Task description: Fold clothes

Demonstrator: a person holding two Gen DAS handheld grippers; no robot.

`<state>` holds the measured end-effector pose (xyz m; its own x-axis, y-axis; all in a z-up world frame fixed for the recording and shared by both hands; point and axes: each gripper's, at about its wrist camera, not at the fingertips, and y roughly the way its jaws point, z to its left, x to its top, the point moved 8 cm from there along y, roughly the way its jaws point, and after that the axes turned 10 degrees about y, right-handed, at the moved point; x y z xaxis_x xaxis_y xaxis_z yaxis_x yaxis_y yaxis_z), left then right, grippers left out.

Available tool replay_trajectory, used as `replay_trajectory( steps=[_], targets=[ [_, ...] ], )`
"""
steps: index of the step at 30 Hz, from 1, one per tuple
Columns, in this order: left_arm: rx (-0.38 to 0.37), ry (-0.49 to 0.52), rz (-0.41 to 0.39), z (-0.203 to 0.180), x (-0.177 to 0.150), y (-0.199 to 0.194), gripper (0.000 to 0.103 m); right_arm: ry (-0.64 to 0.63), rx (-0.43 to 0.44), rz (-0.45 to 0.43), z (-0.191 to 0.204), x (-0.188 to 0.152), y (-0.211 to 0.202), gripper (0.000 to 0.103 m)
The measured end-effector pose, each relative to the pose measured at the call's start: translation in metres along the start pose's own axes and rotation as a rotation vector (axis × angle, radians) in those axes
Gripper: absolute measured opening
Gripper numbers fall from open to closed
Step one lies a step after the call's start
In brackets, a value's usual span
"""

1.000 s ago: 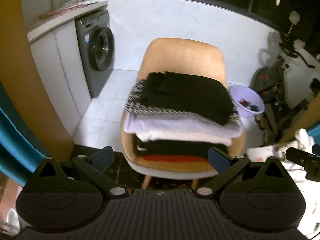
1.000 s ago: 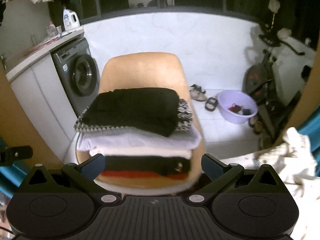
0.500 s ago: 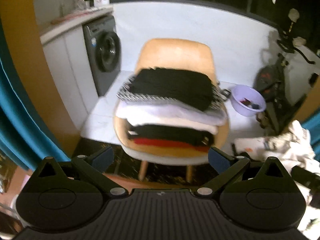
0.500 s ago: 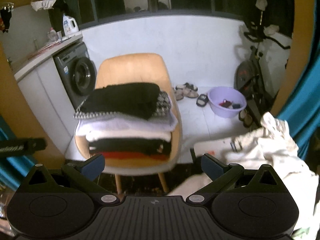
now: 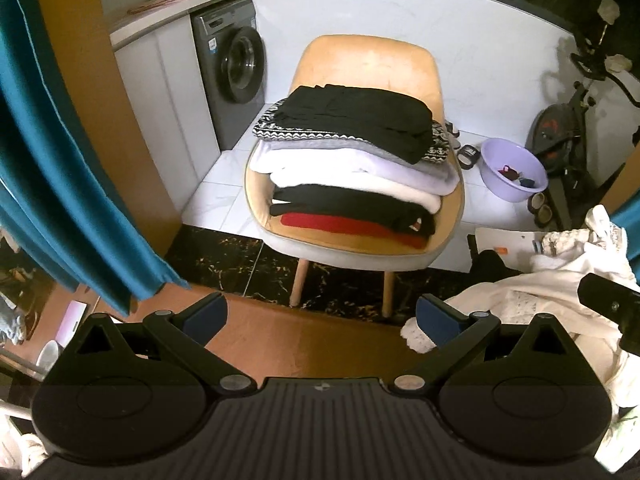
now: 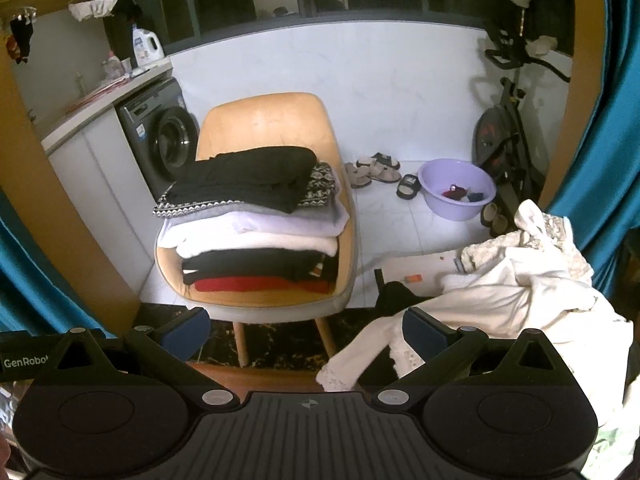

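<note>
Left wrist view is showing the left gripper [image 5: 320, 318] hanging released, its two blue-padded fingers [image 5: 206, 316] spread wide with nothing between them, over a strip of brown floor. In the right wrist view the right gripper [image 6: 306, 334] is likewise standing wide apart and empty; its right finger is overlapping the edge of a rumpled cream garment [image 6: 516, 300], but whether it is touching the cloth I cannot tell.

Beyond the fingers, a tan chair [image 5: 368, 60] is carrying a neat stack of folded clothes [image 5: 352, 164]: a red piece at the bottom, then black, cream and pale lilac layers, a patterned knit and a black top [image 5: 356, 116] crowning it. To the right of the chair, the loose cream garment is lying heaped and unfolded beside a white board.

Further out, a washing machine [image 5: 232, 72] is sitting left of the chair, and a purple basin [image 6: 458, 188] is resting on the white tiles.

Judging by this, most of the folding is looking done, with the cream heap remaining as the piece to pick up and fold next.
</note>
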<state>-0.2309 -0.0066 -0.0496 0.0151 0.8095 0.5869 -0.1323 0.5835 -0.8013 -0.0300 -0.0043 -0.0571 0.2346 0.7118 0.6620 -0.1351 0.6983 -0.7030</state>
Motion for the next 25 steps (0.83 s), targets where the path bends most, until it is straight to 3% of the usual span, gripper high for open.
replay_trajectory(
  steps=[6, 25],
  targets=[
    [-0.001, 0.008, -0.006, 0.003, -0.001, -0.005, 0.103, -0.041, 0.001, -0.023, 0.014, 0.001, -0.006, 0.102],
    [-0.063, 0.049, -0.009, 0.011, 0.013, 0.007, 0.103, -0.009, -0.056, -0.012, 0.024, 0.002, 0.002, 0.102]
  ],
)
